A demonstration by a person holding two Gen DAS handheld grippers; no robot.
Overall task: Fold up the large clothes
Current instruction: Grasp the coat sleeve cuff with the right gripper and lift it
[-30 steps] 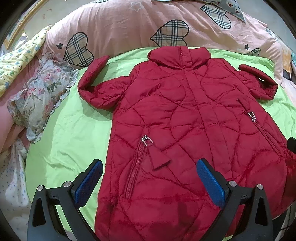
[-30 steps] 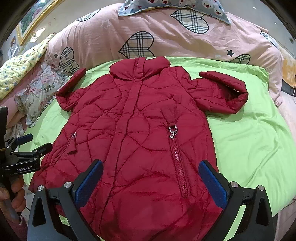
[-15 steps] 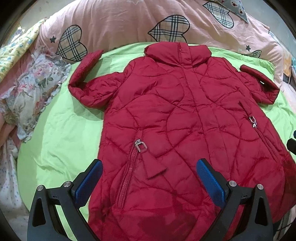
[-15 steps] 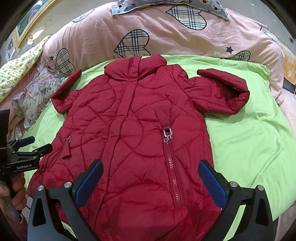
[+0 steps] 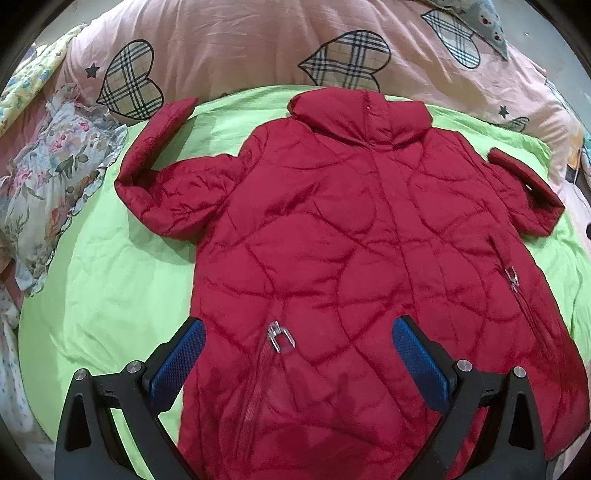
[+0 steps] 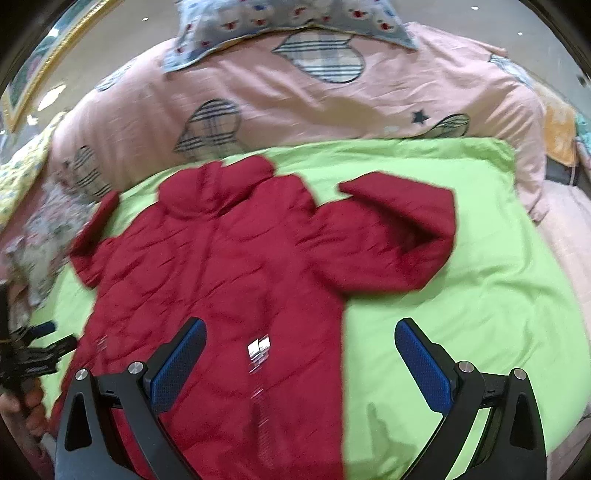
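A red quilted puffer coat (image 5: 332, 229) lies flat, front up, on a green sheet (image 5: 110, 288), collar away from me, both sleeves bent back at the elbow. My left gripper (image 5: 299, 365) is open and empty, over the coat's lower left part by a pocket zip pull (image 5: 280, 336). My right gripper (image 6: 299, 365) is open and empty, over the coat's (image 6: 221, 295) right side edge, with the right sleeve (image 6: 399, 236) ahead. The right wrist view is blurred. The left gripper (image 6: 37, 354) shows at that view's left edge.
A pink quilt with plaid hearts (image 5: 258, 48) is piled behind the green sheet. A floral cloth (image 5: 48, 184) lies at the left. A patterned pillow (image 6: 288, 22) sits on the quilt at the back. The green sheet (image 6: 461, 314) stretches to the right of the coat.
Both grippers have moved forward and lower over the coat. The right gripper has also shifted right toward the coat's side edge. Both stay open and the coat has not moved.
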